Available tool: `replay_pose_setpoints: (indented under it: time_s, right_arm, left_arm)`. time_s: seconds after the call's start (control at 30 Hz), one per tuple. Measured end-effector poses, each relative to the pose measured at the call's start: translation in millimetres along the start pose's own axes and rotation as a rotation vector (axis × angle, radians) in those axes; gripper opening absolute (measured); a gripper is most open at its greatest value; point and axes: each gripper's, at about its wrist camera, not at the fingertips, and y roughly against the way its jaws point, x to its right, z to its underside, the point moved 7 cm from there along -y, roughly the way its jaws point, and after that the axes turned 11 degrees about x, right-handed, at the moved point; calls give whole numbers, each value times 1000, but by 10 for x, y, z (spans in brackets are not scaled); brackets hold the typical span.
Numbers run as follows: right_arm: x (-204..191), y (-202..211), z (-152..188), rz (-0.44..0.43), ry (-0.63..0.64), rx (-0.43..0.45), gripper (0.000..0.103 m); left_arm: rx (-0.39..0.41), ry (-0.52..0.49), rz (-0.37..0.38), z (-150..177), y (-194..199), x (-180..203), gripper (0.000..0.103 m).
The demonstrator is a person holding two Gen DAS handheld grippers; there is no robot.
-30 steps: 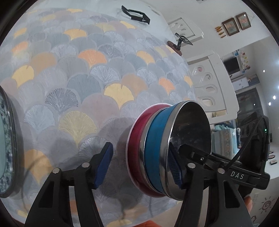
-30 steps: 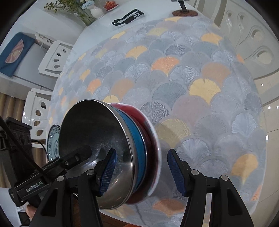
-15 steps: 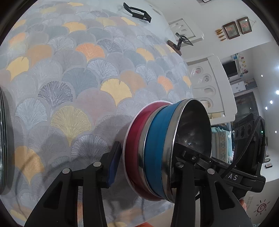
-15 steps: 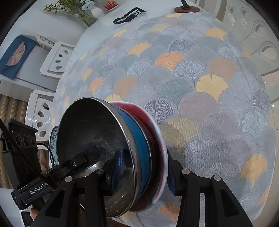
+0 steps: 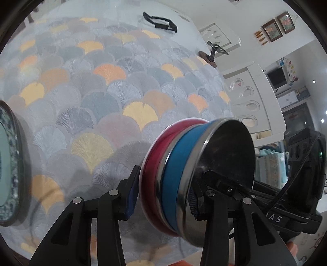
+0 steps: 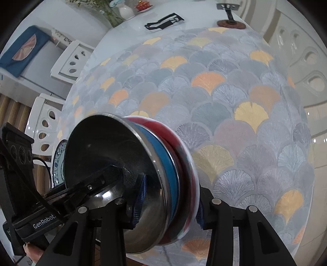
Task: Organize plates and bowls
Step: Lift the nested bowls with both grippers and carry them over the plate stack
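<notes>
We look steeply down along each pair of tongs, very close, from opposite sides of the nested bowls (image 5: 196,176) (image 6: 130,180); both views share them and the table (image 5: 102,92) (image 6: 235,102).

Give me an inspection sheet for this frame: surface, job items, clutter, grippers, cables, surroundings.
Surface: round table under a fan-pattern tablecloth.
Job's things: nested stack of a red bowl, a blue bowl and a steel bowl; a blue-patterned plate lies on the cloth beside it.
Clutter: black frame part and a small stand on a wooden base on the table's far side.
Grippers: left gripper and right gripper each clamp the stack's rim from opposite sides; the jaws of both have just been closing on it.
Cables: black cable runs along the right gripper's body.
Surroundings: white chairs, framed pictures, vase with greenery.
</notes>
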Motion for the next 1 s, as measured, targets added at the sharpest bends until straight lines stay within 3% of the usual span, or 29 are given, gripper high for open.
replay_pose_setpoints:
  time_s: [0.43, 0.7, 0.87, 1.0]
  right_arm:
    - [-458, 152, -315, -75, 40, -3, 42]
    - [-1248, 395, -500, -161, 117, 22, 42]
    - [-1853, 349, -458, -203, 171, 13, 42]
    - [-2269, 144, -307, -199, 156, -6, 41]
  left_arm:
    - [122, 111, -50, -349, 514, -126, 37]
    - [237, 151, -134, -636, 1299, -336, 37]
    - [277, 186, -174, -714, 1734, -737, 37]
    - [260, 189, -179, -726, 1913, -1156, 37]
